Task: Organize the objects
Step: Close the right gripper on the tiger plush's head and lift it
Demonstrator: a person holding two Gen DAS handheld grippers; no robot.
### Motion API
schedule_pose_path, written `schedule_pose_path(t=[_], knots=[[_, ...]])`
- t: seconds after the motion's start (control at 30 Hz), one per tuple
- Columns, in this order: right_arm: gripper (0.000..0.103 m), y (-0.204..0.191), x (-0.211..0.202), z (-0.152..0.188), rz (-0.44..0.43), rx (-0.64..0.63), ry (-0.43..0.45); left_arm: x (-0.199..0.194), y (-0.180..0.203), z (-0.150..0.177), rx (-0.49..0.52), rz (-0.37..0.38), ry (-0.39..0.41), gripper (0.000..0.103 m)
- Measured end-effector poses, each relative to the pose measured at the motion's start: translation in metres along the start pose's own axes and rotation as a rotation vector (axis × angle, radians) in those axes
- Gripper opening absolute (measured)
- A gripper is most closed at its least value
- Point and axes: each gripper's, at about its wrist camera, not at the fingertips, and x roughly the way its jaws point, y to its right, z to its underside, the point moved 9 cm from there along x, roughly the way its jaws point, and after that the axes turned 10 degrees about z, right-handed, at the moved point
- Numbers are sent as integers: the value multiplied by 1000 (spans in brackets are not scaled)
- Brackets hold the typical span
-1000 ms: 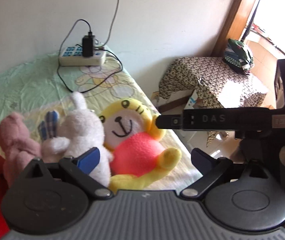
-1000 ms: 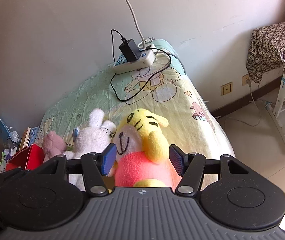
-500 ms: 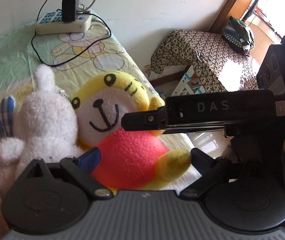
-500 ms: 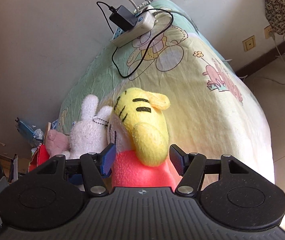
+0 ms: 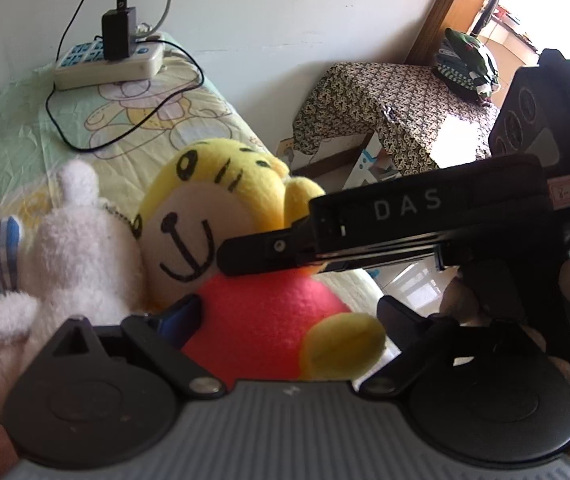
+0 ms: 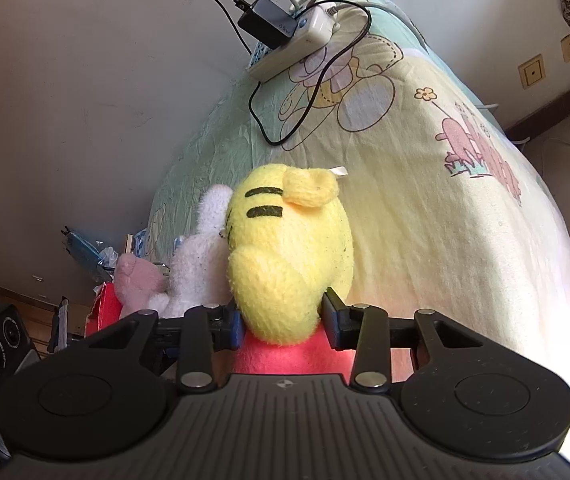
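The yellow tiger plush (image 5: 213,216) with the red belly sits near the foot edge of the bed (image 6: 465,240), and everything else is easiest placed from it. The right gripper (image 6: 283,322) has just been closing, and its two jaws now press on the tiger's yellow arm from either side, the plush bulging up between them. The left gripper (image 5: 289,312) stands wide, its jaws either side of the tiger's red belly; they have narrowed a little in the last moment but I see no squeeze on the fabric, so it reads as open around the toy, not gripping it. In the left wrist view the black body of the right gripper crosses in front of the tiger's cheek, just above the belly. Pressed against the tiger's side is a white rabbit plush (image 5: 77,248), touching it, and beyond the rabbit, farther from the tiger, a pink plush (image 6: 141,280). Well behind the tiger, toward the wall end of the bed, lies a white power strip (image 5: 109,64) with a black charger (image 5: 119,34) plugged into it, its cord looping across the cartoon-printed sheet. Off the bed, on the tiger's other side, stands a small table under a patterned cloth (image 5: 385,96).
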Motion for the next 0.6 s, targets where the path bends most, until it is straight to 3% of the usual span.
schedule_pose_path(t=[0.4, 0.6], knots=[[40, 24, -44, 22, 163, 47, 69, 3, 50, 20, 59, 148, -34, 91], [40, 26, -59, 34, 226, 91, 95, 0, 64, 31, 86, 174, -35, 89]])
